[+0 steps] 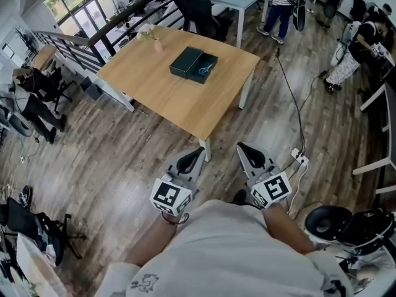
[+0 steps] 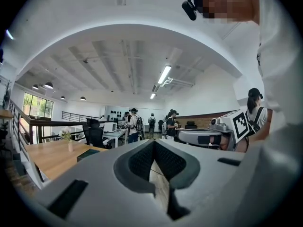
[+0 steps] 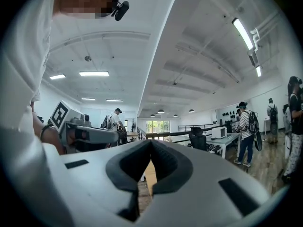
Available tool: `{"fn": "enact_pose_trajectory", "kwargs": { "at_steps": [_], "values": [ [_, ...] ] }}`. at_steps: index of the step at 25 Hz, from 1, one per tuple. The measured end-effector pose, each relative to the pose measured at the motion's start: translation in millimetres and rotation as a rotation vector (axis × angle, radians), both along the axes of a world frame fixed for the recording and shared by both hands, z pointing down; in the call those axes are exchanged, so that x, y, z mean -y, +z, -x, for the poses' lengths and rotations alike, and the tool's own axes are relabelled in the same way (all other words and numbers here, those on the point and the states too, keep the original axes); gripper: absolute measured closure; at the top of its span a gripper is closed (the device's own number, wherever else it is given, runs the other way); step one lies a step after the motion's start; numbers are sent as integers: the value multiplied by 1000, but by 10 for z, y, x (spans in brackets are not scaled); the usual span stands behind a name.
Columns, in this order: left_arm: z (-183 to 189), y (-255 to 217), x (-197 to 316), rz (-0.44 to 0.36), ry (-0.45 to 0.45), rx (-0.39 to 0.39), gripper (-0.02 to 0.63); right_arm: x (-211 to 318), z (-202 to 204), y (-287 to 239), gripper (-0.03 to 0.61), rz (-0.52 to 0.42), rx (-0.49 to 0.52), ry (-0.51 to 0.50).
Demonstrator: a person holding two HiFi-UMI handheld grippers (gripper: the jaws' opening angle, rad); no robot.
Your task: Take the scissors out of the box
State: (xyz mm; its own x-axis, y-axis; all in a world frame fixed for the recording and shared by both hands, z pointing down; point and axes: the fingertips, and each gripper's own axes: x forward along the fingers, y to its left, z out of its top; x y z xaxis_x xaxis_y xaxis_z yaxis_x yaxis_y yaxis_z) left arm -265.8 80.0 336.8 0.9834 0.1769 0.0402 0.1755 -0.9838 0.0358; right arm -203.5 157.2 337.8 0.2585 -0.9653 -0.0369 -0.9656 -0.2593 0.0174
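Observation:
Far ahead, a dark box [image 1: 187,62] lies open on the wooden table [image 1: 154,85]. Its second half [image 1: 204,68] holds the blue-handled scissors [image 1: 206,70]. Both grippers hover level over the floor, well short of the table's near corner. My left gripper [image 1: 200,150] is shut with nothing in it, its pads meeting at the tip [image 2: 154,142]. My right gripper [image 1: 241,146] is also shut and empty [image 3: 151,142]. From the left gripper view the box [image 2: 87,153] shows as a low dark shape on the table.
A small vase with a plant [image 1: 156,42] stands on the table's far side. Office chairs [image 1: 198,11] and standing people [image 1: 279,5] are beyond it. A cable and power strip [image 1: 300,159] lie on the floor to the right; a railing [image 1: 93,39] runs along the left.

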Motion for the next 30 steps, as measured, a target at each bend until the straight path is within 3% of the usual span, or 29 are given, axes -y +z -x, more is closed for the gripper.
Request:
{"fn": "enact_pose_trajectory", "kwargs": {
  "at_steps": [6,8,16,30],
  "values": [
    [-588,61,-235,1,-22,12,609,-256,-586,75,562,20,4,-20],
    [-770,92,-290,1,-32,12,609,-327,-763,112,483,25,10,-31],
    [-1282,221,-493,4,-52,28,609,-609,-1250,237,365,34,18,-47],
    [-2039,344,-752,30,53,27,609,-950,-1789,443,353,66,58,57]
  ]
}}
